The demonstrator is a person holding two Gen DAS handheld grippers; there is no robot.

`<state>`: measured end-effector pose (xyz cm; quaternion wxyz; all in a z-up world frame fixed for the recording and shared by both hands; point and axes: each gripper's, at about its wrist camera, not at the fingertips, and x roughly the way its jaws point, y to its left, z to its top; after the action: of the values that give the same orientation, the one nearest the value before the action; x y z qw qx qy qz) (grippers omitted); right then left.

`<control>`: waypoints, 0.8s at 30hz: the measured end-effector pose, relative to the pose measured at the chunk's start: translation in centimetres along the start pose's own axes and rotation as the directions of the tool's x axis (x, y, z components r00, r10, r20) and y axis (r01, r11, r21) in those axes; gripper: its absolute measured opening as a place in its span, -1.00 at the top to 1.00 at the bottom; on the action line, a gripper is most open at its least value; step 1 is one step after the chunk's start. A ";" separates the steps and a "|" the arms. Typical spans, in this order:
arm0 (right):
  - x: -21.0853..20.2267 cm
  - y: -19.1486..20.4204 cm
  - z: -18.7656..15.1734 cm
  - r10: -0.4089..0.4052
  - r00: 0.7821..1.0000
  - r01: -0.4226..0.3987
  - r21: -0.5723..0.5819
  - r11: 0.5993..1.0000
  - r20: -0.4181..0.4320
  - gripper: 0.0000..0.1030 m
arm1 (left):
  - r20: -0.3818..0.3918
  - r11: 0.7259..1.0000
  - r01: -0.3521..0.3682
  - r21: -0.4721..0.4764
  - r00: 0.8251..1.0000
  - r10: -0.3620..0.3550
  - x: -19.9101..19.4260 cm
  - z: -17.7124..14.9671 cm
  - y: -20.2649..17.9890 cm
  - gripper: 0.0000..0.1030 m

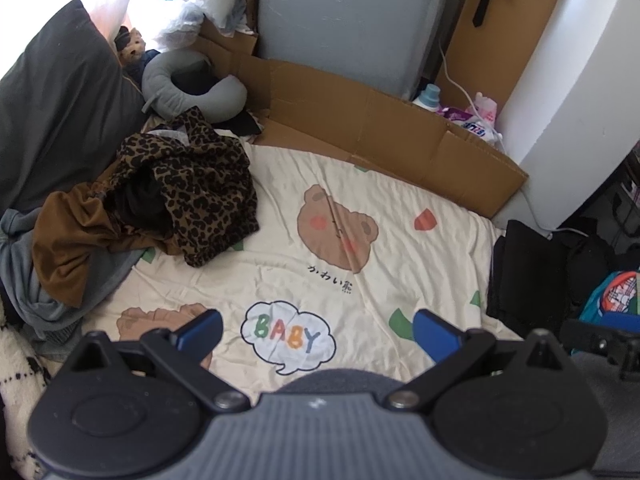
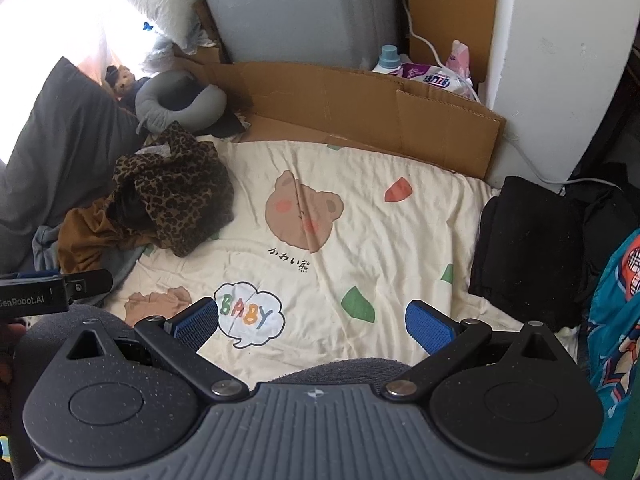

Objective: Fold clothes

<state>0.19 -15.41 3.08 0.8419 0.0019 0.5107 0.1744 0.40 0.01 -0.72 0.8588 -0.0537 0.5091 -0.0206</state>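
Observation:
A crumpled leopard-print garment (image 1: pixel 196 188) (image 2: pixel 180 192) lies on the left of the cream bear-print bedsheet (image 1: pixel 320 280) (image 2: pixel 360 240), on top of a brown garment (image 1: pixel 68 248) (image 2: pixel 88 240) and a grey one (image 1: pixel 24 264). A stack of folded black clothes (image 1: pixel 528 272) (image 2: pixel 524 248) sits at the bed's right edge. My left gripper (image 1: pixel 318 330) hovers open above the sheet's near part, nothing between its blue pads. My right gripper (image 2: pixel 312 320) is open too, held beside it over the "BABY" print (image 2: pixel 250 314). The left gripper's body (image 2: pixel 48 292) shows at the right wrist view's left edge.
A dark grey pillow (image 1: pixel 60 100) and a grey neck pillow (image 1: pixel 188 84) lie at the back left. Flattened cardboard (image 1: pixel 380 136) lines the far side of the bed, with a white wall corner (image 1: pixel 580 60) behind. A colourful bag (image 2: pixel 616 320) is at the right.

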 end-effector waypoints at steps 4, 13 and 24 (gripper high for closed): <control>0.0 -0.4 0.0 0.005 1.000 -0.005 0.010 1.000 0.006 -0.99 | 0.000 1.000 0.013 -0.007 1.000 -0.013 0.1 0.0 0.0 -0.98; 0.0 -0.8 0.0 0.011 1.000 -0.011 0.010 1.000 0.012 -0.99 | 0.003 1.000 -0.018 0.010 1.000 0.018 0.0 -0.2 -0.5 -0.98; 0.0 -0.3 -0.2 0.003 1.000 -0.003 -0.002 1.000 0.016 -0.99 | 0.008 0.999 -0.033 0.011 0.999 0.032 0.0 -0.4 -0.8 -0.98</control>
<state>0.13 -15.78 2.97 0.8456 0.0033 0.5040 0.1760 0.03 -0.77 -0.79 0.8612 -0.0405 0.5065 -0.0094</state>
